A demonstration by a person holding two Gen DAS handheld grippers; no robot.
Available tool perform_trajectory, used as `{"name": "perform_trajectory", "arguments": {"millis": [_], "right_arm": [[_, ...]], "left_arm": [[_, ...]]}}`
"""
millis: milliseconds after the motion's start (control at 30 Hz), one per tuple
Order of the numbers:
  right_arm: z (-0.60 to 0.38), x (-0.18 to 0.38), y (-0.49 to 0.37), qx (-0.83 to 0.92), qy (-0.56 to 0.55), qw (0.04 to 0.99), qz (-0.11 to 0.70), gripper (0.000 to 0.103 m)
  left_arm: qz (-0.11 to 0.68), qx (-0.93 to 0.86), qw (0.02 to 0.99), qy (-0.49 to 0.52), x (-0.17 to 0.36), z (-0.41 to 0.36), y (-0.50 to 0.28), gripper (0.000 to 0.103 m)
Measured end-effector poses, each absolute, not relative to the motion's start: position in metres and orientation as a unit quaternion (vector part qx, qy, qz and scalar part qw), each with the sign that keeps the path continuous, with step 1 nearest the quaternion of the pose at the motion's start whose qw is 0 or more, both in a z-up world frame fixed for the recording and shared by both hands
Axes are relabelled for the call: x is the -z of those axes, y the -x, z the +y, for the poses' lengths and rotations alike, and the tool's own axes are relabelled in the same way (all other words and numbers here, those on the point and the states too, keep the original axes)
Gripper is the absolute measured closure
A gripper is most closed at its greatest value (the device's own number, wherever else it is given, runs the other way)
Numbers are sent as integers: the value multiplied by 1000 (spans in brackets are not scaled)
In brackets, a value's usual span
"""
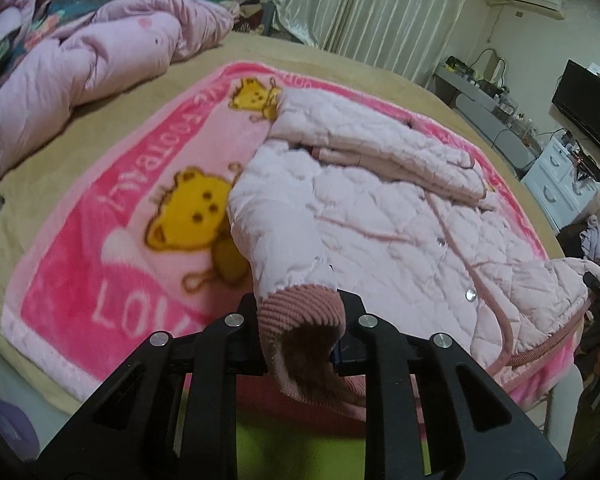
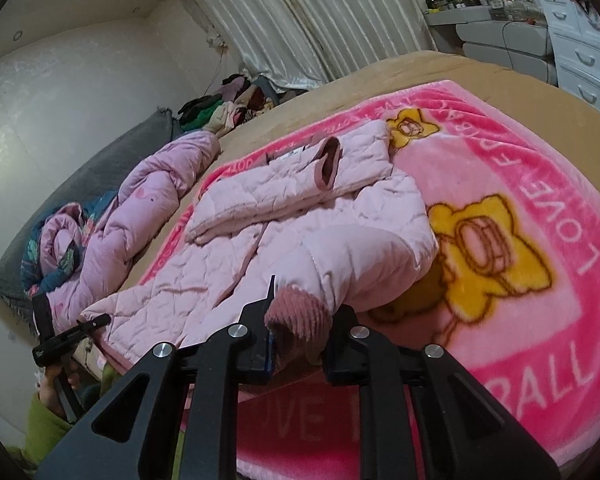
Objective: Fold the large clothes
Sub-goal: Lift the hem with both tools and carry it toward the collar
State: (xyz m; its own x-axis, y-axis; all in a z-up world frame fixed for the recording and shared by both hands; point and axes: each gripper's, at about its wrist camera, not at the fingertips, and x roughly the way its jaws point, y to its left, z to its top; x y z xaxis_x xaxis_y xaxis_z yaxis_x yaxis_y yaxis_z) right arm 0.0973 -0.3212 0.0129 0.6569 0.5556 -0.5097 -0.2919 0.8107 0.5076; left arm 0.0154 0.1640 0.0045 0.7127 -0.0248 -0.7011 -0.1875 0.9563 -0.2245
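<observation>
While one sleeve already lay folded across the pink quilted jacket (image 1: 380, 216) on the bear blanket (image 1: 112, 248), the left gripper (image 1: 300, 320) and right gripper (image 2: 300, 320) each pinched a ribbed cuff, with more folding left.

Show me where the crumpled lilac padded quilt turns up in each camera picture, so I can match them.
Left wrist view: the crumpled lilac padded quilt fills the upper left, beyond the pink bear-print fleece blanket.
Right wrist view: it lies at the middle left, left of that blanket.
Shared landmark: the pale pleated curtain along the top of both.
</observation>
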Motion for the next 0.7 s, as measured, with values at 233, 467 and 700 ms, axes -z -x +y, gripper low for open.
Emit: {"name": "perform_trajectory", "arguments": {"millis": [233,467,700], "right_arm": [[-322,-20,-110,-235,-205,894,322,89],[-321,-32,-137,-224,-216,896,316,90],[-315,-55,-166,-227,-224,901,295,90]], "left_arm": [[361,-47,923,127,-24,159,-30,90],[345,-46,928,136,-41,165,-52,90],[329,-44,932,145,-65,173,-81,90]]}}
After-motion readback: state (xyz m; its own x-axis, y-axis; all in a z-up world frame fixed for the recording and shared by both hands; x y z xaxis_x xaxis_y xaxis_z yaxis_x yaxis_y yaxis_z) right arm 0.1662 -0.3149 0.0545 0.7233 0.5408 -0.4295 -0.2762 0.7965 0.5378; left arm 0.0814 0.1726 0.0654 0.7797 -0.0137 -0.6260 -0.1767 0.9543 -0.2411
